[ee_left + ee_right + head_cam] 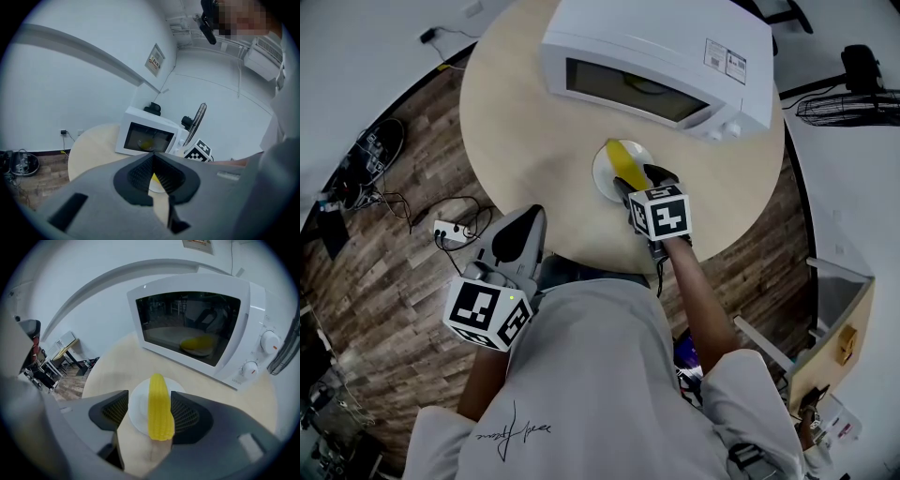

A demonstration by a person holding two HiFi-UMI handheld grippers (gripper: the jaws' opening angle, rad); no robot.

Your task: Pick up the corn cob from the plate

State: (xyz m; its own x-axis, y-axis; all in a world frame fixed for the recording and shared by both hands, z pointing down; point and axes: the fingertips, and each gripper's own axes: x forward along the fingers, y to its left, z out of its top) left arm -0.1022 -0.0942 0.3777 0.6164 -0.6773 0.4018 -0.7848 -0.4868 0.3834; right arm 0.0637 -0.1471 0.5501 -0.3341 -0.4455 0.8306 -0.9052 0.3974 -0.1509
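Well, head view: corn (pixel 624 157) on plate (pixel 602 178), 6 o'clock of microwave (pixel 656 56); right gripper (pixel 639 180) over it, left gripper (pixel 523 230) at 7 o'clock. Left gripper view: jaws together, empty. Right gripper view: jaws wide apart w/ corn btwn, unclamped, corn tip toward 12 o'clock.

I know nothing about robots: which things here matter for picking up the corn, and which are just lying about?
For the job: corn cob, plate, right gripper with fingers open around the cob.
Lying about: microwave, fan, power strip, left gripper.
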